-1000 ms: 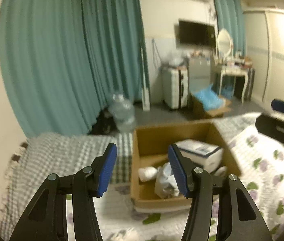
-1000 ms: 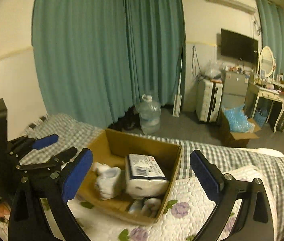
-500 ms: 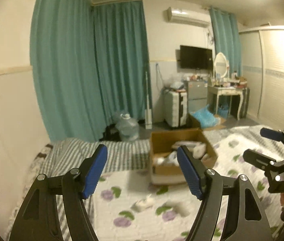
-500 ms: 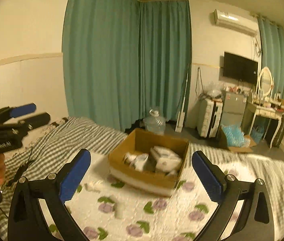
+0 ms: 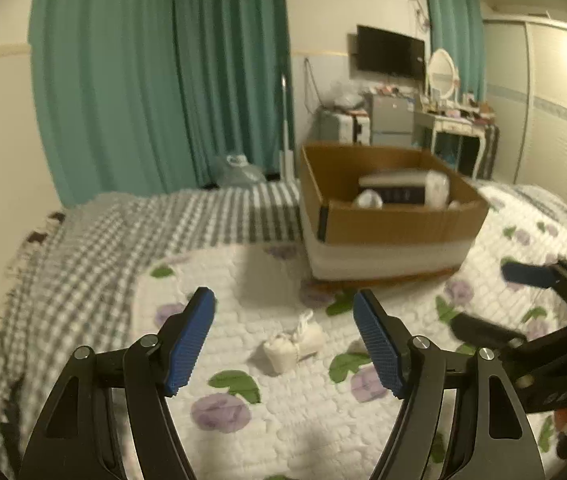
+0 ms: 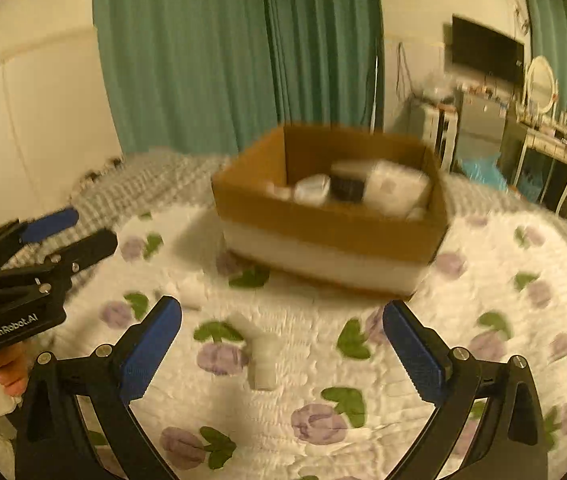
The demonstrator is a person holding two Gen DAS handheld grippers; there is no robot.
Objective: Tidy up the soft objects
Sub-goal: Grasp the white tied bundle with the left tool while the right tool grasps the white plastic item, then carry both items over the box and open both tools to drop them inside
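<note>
Left wrist view. The left gripper (image 5: 283,338) is seen with jaws spread wide and nothing between them. A small white bundle (image 5: 293,345) lies on the floral quilt (image 5: 307,412), almost centred between the blue pads (image 5: 189,342) and slightly ahead of them. Its long axis runs from lower left to upper right, roughly across the line of the fingers. A second pale item is only partly glimpsed behind the right-hand pad; its shape cannot be told. The box (image 5: 391,208) stands farther back and to the right, well apart from the bundle, with white packs already inside. The right gripper (image 5: 495,304) enters from the right edge, also parted and empty.

Right wrist view. The right gripper (image 6: 283,354) is held open, empty. A white sock-like piece (image 6: 261,356) lies on the quilt (image 6: 363,360) between the pads (image 6: 149,354), a little left of centre, its long axis running toward the camera with a bent arm off to upper left. Another white lump (image 6: 191,290) lies nearer the left gripper (image 6: 67,236). The box (image 6: 331,208) sits beyond, blurred.

Judgement: each gripper appears lined up on its own item, so neither needs to cross over. A straight descent is probably all the left needs; the bundle would be pinched along its length unless the wrist is turned first.
</note>
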